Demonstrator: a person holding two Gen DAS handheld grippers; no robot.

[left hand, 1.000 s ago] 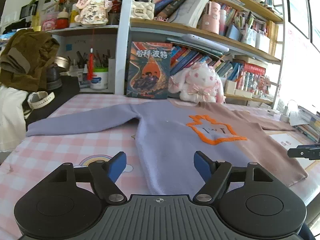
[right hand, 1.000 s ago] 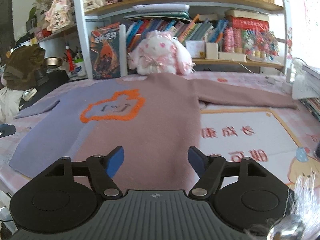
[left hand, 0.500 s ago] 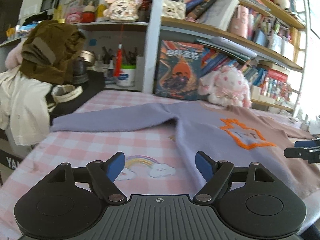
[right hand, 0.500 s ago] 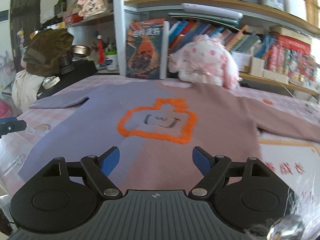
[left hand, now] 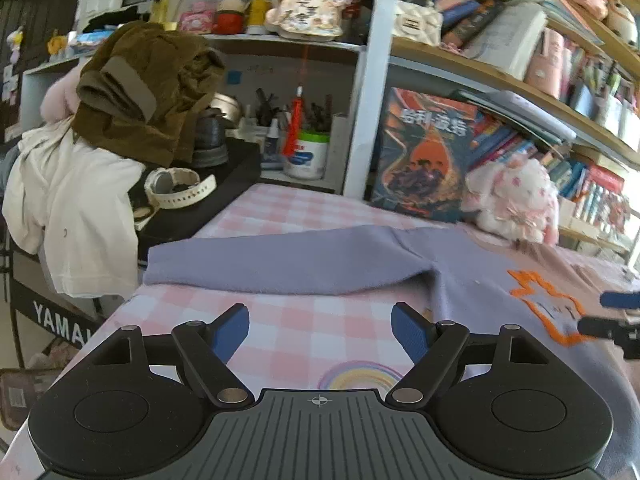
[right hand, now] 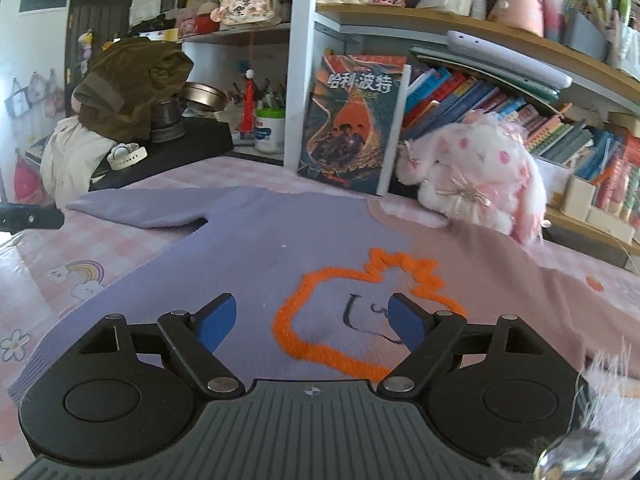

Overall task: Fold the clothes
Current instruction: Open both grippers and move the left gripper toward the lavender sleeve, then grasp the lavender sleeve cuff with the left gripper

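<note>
Nearest, left tongs (left hand: 320, 332) spread, empty, above pink checked tabletop (left hand: 304, 320) near its left edge; right tongs (right hand: 312, 320) just opened wider, empty, over sweater (right hand: 256, 240) lying flat, lilac sleeve (left hand: 280, 260) stretched leftward; beyond, book (right hand: 352, 120), plush rabbit (right hand: 476, 168) at back edge

Bright daylight from the right, fisheye-bent edges, slight motion blur

A pink checked cloth (left hand: 304, 216) with a rainbow print (left hand: 362, 376) covers the bench. At its back a book (right hand: 354, 120) stands upright beside a pink plush rabbit (right hand: 476, 172). Left of them a brown jacket (left hand: 148, 92) lies heaped over white cloth (left hand: 76, 208), with a white watch (left hand: 178, 188) near it.
</note>
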